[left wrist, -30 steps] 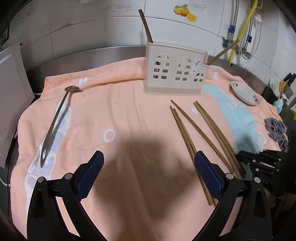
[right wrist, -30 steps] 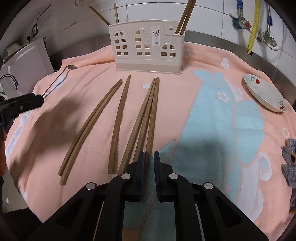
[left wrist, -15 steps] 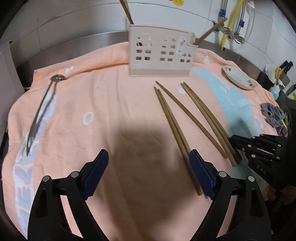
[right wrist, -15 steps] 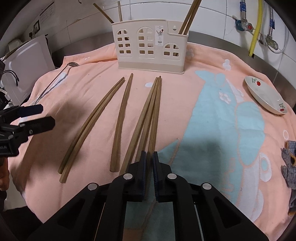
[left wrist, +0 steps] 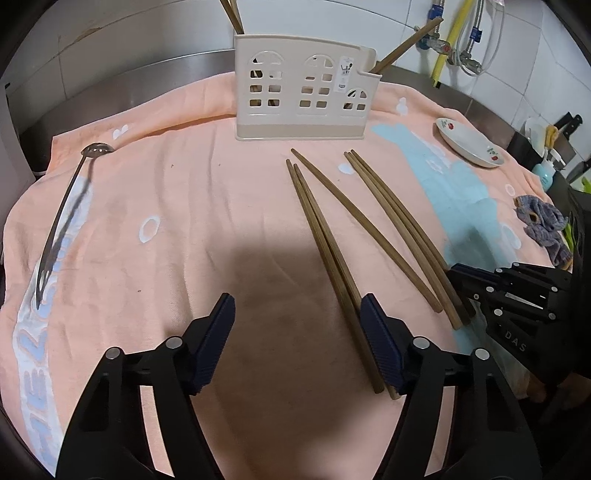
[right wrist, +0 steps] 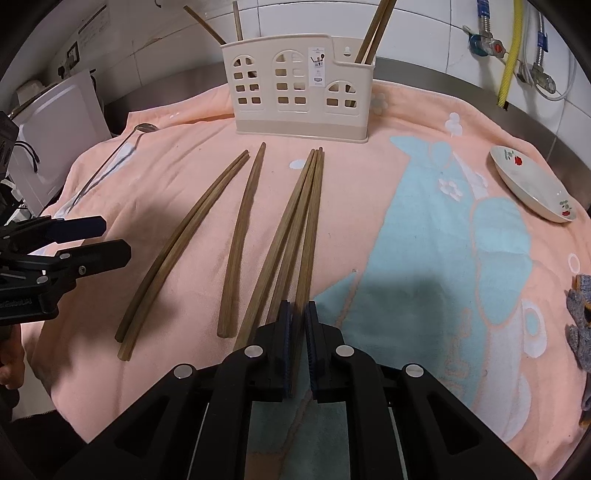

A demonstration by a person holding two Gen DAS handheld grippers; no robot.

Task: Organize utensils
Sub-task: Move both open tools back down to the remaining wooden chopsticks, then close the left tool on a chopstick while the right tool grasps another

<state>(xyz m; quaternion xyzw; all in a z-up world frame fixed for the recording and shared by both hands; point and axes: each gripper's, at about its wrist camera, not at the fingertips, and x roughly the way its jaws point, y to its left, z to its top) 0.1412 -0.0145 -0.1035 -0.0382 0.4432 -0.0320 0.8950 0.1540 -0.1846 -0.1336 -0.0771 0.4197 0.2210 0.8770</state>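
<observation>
While the right gripper (right wrist: 298, 343) pinches one brown wooden chopstick (right wrist: 308, 236) before the beige plastic holder (right wrist: 299, 86), the left gripper (left wrist: 297, 347), its empty jaws closing, may miss the leftmost pair (left wrist: 325, 251).

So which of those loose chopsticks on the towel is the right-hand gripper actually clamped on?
The rightmost chopstick of the bundle of three. Its near end sits between the right gripper pads, while its two neighbours and the other three lie free.

A towel (left wrist: 192, 206) covers the worktop (left wrist: 122, 88). The utensil holder (left wrist: 303, 99) stands on it at the back edge, chopsticks (right wrist: 373, 33) upright inside. Six loose chopsticks (right wrist: 291, 236) lie in front of the holder. A ladle (left wrist: 62, 221) lies along the left edge, a dish (left wrist: 469, 142) near the back right corner.
</observation>
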